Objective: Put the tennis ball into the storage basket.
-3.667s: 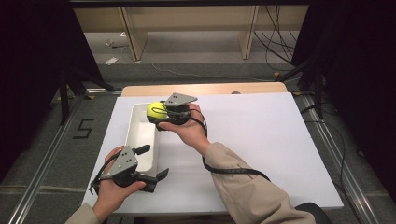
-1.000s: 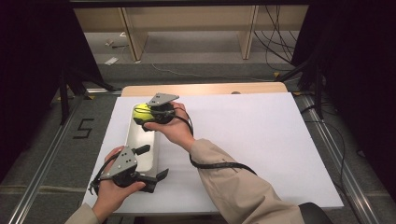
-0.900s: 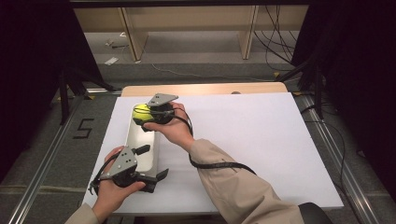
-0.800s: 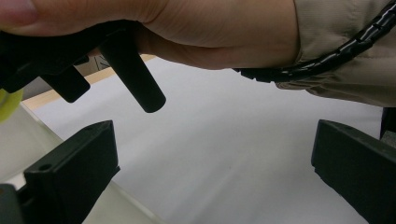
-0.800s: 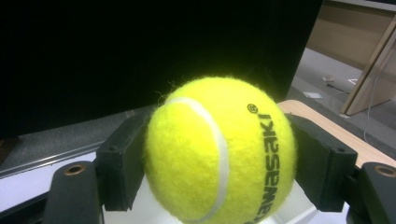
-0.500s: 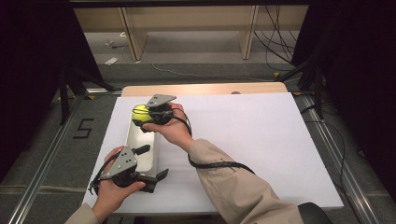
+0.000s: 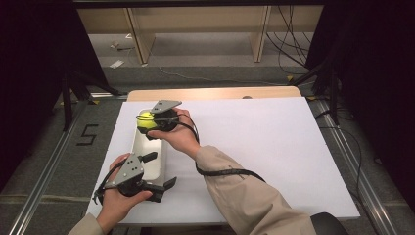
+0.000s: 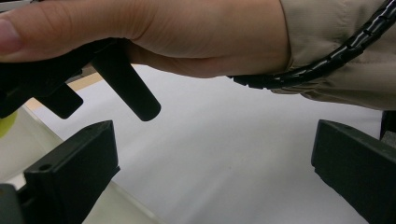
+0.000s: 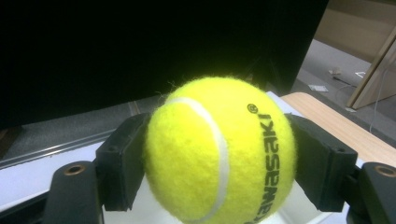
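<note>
The tennis ball is pinched between the two black jaws of the right claw, one jaw pressed against each flank of the ball, and is held over the far end of the white tray. The left claw is seen just beside the near end of the tray, its jaws spread wide with nothing between them; in the left gripper view only bare white surface lies between the jaws.

The step in hand is judged to be the setting down of the ball into the tray. It would be done well if the ball were lowered until it is inside the tray walls before the jaws are parted, since a felt ball released from height is likely to bounce and roll over the low rim. The jaws should be opened evenly so that the ball is not nudged sideways, and the claw lifted straight up afterwards. The left claw is best kept where it is, beside the tray's near end, clear of the ball's path.

The tray rests on a white sheet laid over the worktop, whose pale wooden edge shows beyond the tray. Grey floor, a marked "5" to the left of the tray, wooden furniture legs and loose cables lie beyond.
</note>
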